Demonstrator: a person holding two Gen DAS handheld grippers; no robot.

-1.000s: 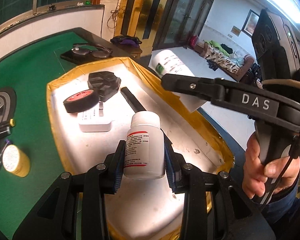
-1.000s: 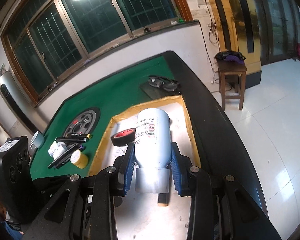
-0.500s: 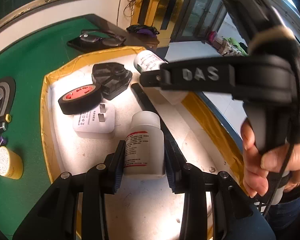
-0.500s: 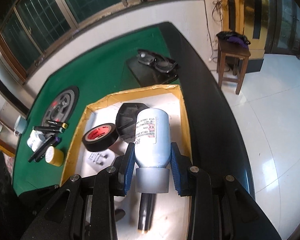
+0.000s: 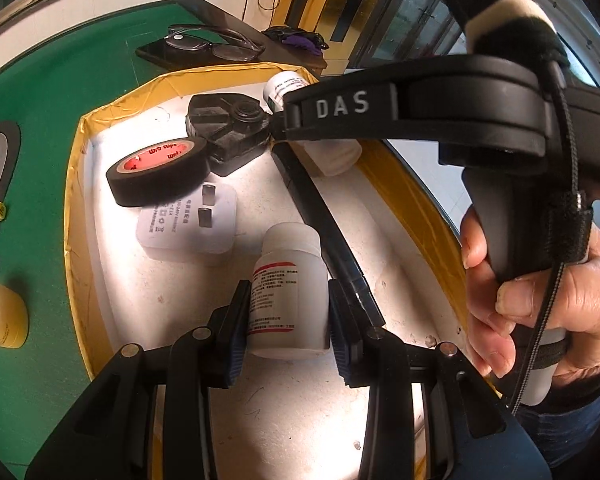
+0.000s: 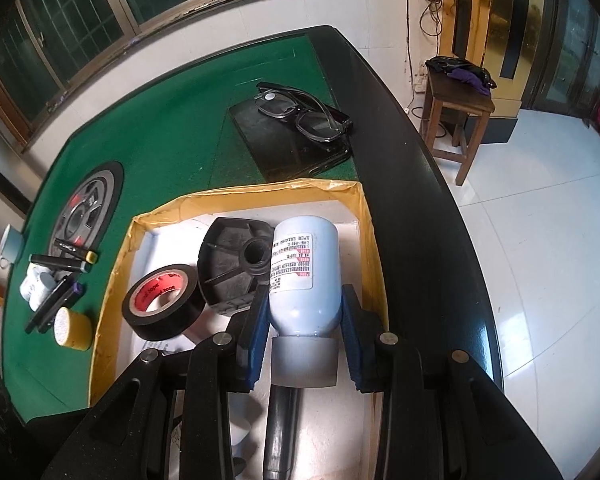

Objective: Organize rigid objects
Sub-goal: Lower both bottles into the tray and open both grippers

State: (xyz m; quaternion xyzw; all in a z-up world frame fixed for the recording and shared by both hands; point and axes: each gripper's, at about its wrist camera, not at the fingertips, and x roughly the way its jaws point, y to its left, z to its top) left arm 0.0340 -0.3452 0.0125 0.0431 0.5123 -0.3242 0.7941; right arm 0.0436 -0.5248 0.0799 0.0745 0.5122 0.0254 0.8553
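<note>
The left tongs (image 5: 288,316) are closed on a small white plastic pill bottle (image 5: 288,292), upright at lower centre of the left wrist frame, its smooth cylinder pinched between ribbed blue pads (image 5: 238,332) and its base low over the white floor of the yellow-rimmed cardboard tray (image 5: 74,184). The right tongs (image 6: 305,320) grip a larger white bottle (image 6: 305,272) near its neck, the grey cap towards the camera and the rounded base pointing to the tray's far wall; whether it touches the tray floor cannot be told. The person's right hand (image 5: 540,304) on the black handle fills the right side of the left wrist frame.

Just right of the small bottle a long black pen-like bar (image 5: 320,216) runs diagonally up the tray. Up and left lie a flat white plug adapter (image 5: 188,228) with two metal prongs, a glossy roll of black electrical tape (image 5: 160,172) overlapping it, and a ribbed black plastic block (image 5: 228,132) close behind. Outside the tray, on the green felt desk (image 6: 172,120), sit a squat yellow jar (image 6: 72,326), dark markers (image 6: 60,260), and clear-framed glasses (image 6: 304,112) on a black phone (image 6: 296,152).
</note>
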